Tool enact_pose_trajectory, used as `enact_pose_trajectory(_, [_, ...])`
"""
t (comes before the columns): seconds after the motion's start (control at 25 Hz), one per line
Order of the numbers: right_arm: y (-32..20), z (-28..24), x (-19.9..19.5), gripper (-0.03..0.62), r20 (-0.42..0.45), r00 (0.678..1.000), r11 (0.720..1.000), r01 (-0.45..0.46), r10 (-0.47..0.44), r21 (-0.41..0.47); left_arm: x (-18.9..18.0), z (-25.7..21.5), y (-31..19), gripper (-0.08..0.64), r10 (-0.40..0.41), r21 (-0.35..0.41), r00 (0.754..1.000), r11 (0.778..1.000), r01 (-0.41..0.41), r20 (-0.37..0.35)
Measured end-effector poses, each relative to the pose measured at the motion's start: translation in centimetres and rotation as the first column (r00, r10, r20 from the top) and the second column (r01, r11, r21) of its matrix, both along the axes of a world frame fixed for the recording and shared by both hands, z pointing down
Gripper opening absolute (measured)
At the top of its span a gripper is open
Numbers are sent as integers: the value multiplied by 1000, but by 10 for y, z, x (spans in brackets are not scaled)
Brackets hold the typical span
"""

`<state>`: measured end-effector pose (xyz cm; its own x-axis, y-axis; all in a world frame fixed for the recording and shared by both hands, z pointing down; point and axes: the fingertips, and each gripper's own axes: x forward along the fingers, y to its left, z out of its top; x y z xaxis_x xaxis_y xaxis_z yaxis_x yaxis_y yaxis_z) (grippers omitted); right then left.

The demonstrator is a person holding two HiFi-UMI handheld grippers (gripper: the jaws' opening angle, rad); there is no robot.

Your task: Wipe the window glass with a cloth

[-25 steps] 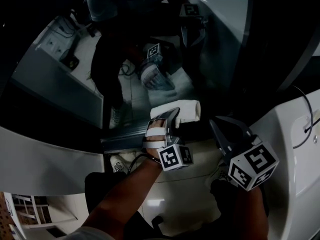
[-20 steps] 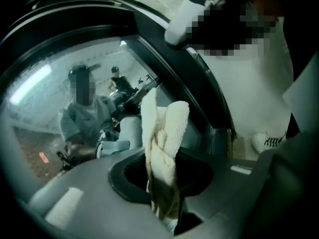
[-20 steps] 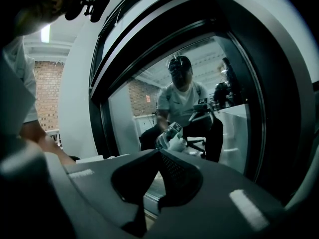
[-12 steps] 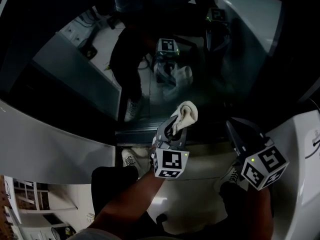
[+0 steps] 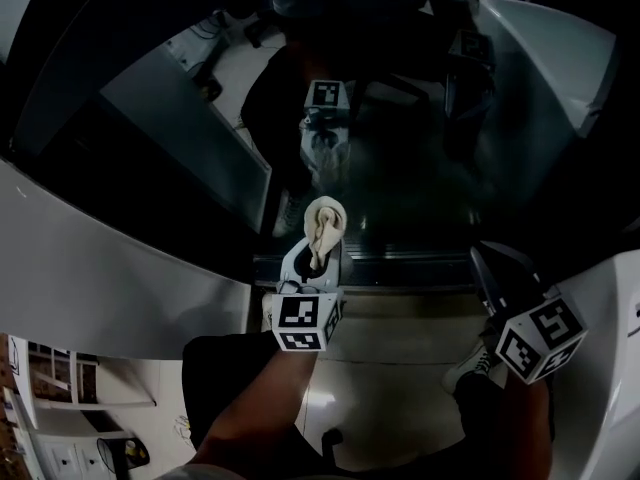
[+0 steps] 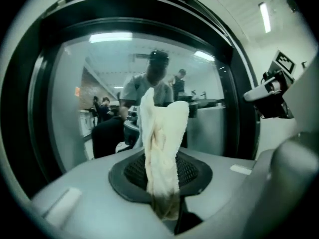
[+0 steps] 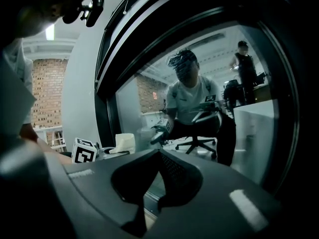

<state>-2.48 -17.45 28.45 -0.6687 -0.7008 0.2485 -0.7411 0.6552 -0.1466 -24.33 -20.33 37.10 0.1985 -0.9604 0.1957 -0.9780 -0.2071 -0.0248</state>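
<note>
In the head view, the left gripper (image 5: 318, 255) is seen from above, raised to the lower edge of the dark window glass (image 5: 400, 158). A pale cloth (image 5: 324, 225) is bunched at its tip and pressed against the pane. The right gripper (image 5: 495, 266) is held well apart at the right, low beside the white frame (image 5: 110, 278), with no cloth near it. A dim reflection of the left gripper's marker cube is seen higher on the glass. How the jaws stand cannot be read from this height.

That is supplied by the left gripper view. The two jaws are closed tightly on the lower end of the cloth, which is pinched between the pads. From there the cloth rises upright in a folded crest, well past the fingertips and towards the glass. The reflection of a person in a cap is seen in the pane behind it, and the right gripper is glimpsed at the far right edge.

In the right gripper view, the dark jaws are brought together at their tips with nothing held between them; only a narrow slit is left lower down. The cloth is seen far to the left, beside the left gripper's marker cube, against the glass.
</note>
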Motion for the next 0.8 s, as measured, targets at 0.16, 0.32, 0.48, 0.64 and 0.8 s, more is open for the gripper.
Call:
enact_pose_trajectory(0.16, [-9,10,-8,2,-4,1000,1000,15,-15,-10,-54,-2,-8,103,-134,12,989,991,136,-65])
enact_pose_trajectory(0.32, [-10,8,-21,2,-17,999,1000,27,-27,-6,-88,-9,-7,103,-207,50,976,976,211,-72])
enact_pose_trajectory(0.48, [-13,7,-33,2,-24,999,999,36,-36,-3,-106,-10,-9,103,-239,63,967,967,245,-85])
enact_pose_trajectory(0.64, [-14,10,-41,2,-31,999,999,39,-40,-8,-113,-7,-15,103,-261,78,964,961,265,-58])
enact_pose_trajectory(0.8, [-16,18,-43,2,-41,998,999,36,-37,-20,-113,-3,-20,104,-297,96,955,950,297,-10])
